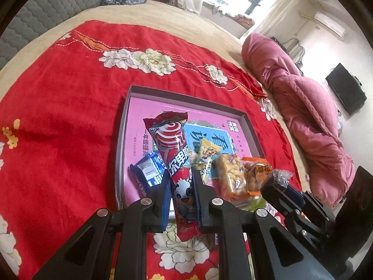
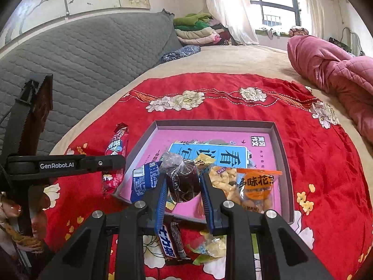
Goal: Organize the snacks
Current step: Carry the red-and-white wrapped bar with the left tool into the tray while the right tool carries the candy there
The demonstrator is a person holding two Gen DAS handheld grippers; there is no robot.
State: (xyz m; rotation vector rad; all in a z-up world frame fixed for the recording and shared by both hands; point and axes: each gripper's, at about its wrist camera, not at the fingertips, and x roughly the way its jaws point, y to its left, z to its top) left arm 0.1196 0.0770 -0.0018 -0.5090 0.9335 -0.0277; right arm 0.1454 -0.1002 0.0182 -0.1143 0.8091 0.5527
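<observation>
Nearest the left wrist camera, the left gripper [image 1: 181, 186] has its fingers pinched tight on a long red snack packet [image 1: 174, 163], which stands tilted up over the near edge of the shallow grey box [image 1: 250, 126]. The right gripper [image 2: 183, 186] clamps a dark round cake in clear wrap [image 2: 183, 179], its fingers narrow around it, held above the near side of the same box.

Under both grippers lies a red floral cloth [image 2: 314, 163] spread on a beige bed cover [image 2: 233, 58]. On the cloth, in front of the box, lie a dark chocolate bar [image 2: 171, 245] and a small yellow-green packet [image 2: 209, 245].

Inside the box a pink printed sheet [image 2: 205, 137] lines the bottom. On it rest a blue wafer packet [image 2: 143, 179] at the left, a small yellow sweet [image 2: 204, 159] further in, a clear pack of pale biscuits [image 2: 221, 179] and an orange peanut pack [image 2: 258, 186] at the right.

Beyond the cloth, a crumpled pink quilt [image 2: 338, 70] lies on the right side of the bed. A grey quilted headboard [image 2: 81, 58] rises at the left, with folded blankets [image 2: 198, 30] stacked past its end. At the far wall stands a window [image 2: 275, 2] with pale curtains; a dark television [image 1: 346, 88] hangs on the right-hand wall.
</observation>
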